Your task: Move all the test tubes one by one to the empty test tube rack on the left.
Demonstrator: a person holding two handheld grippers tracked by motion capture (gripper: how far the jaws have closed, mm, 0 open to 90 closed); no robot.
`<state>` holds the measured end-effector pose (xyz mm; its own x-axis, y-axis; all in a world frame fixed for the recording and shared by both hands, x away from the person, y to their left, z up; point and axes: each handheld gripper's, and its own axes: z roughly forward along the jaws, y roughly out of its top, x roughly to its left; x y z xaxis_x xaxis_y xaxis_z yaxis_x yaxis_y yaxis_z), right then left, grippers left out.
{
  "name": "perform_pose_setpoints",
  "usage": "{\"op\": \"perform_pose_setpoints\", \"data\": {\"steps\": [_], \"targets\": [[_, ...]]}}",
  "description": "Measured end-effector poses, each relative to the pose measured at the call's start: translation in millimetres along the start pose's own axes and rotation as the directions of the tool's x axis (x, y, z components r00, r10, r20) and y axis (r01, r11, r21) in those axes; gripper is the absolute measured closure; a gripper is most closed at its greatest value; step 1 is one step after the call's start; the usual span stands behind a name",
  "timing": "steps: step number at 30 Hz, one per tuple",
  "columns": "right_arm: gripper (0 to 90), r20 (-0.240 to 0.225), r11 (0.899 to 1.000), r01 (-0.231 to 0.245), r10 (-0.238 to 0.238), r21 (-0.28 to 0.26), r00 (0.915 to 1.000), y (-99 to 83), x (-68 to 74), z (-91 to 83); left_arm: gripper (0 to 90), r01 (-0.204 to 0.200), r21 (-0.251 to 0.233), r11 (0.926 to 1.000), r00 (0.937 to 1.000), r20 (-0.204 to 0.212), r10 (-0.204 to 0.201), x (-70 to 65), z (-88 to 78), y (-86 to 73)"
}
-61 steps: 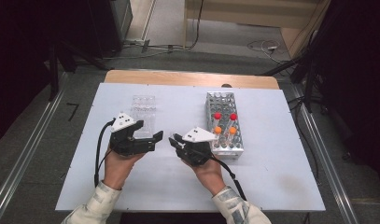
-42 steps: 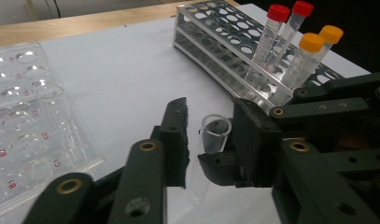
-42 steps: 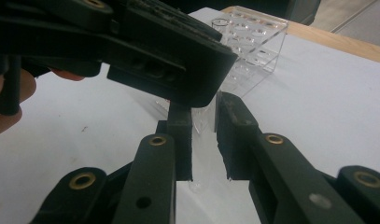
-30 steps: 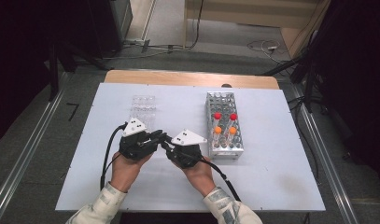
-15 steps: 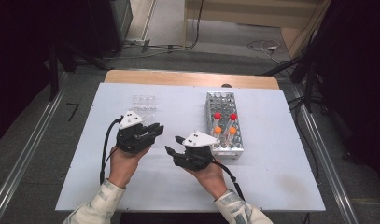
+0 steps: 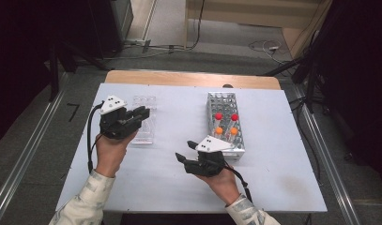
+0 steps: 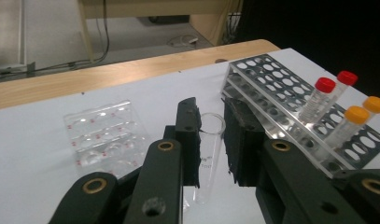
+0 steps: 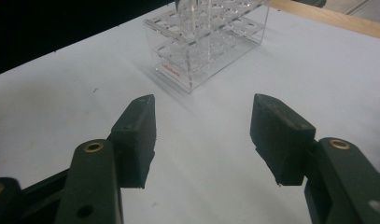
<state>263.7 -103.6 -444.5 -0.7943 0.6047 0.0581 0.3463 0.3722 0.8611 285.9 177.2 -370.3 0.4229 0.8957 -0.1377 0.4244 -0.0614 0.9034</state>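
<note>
My left gripper (image 6: 142,113) is shut on a clear uncapped test tube (image 7: 210,154), which stands upright between its pads (image 7: 190,135). It hovers over a clear acrylic tube rack (image 6: 144,135) on the left of the white table (image 6: 179,187). My right gripper (image 6: 185,150) is lower down near the table's middle. Its jaws have just been opening and hold nothing, as the right gripper view (image 8: 205,102) shows. That view looks toward the clear rack (image 8: 206,42).
A metal tube rack (image 6: 221,104) stands right of centre. It holds two red-capped tubes (image 6: 218,116) and two orange-capped tubes (image 6: 218,131). A wooden strip (image 6: 188,77) runs along the table's far edge. Cables lie on the floor beyond.
The two grippers met at the table's middle a second ago. The right one opened and drew back to the right. The left one carried the tube up and left, over the clear rack.
</note>
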Motion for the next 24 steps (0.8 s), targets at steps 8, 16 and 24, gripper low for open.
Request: {"op": "perform_pose_setpoints", "data": {"steps": [8,16,24], "targets": [[38.7,0.005,1.0,-0.007,0.007,-0.002,1.0,-1.1,-2.6,-1.4,76.9,0.001,0.016,0.9999,0.9992,-0.041,0.0,9.5,5.6,-4.8],[38.7,0.008,1.0,-0.009,0.009,-0.005,0.9999,-1.2,-2.4,-2.4,76.9,-0.019,0.012,0.9998,0.9972,-0.072,0.019,9.3,9.8,-10.0],[38.9,0.008,1.0,-0.01,0.01,-0.007,0.9999,-1.8,-1.9,-2.3,76.9,-0.057,0.067,0.9961,0.9919,-0.11,0.064,4.2,27.5,-33.0]]}}
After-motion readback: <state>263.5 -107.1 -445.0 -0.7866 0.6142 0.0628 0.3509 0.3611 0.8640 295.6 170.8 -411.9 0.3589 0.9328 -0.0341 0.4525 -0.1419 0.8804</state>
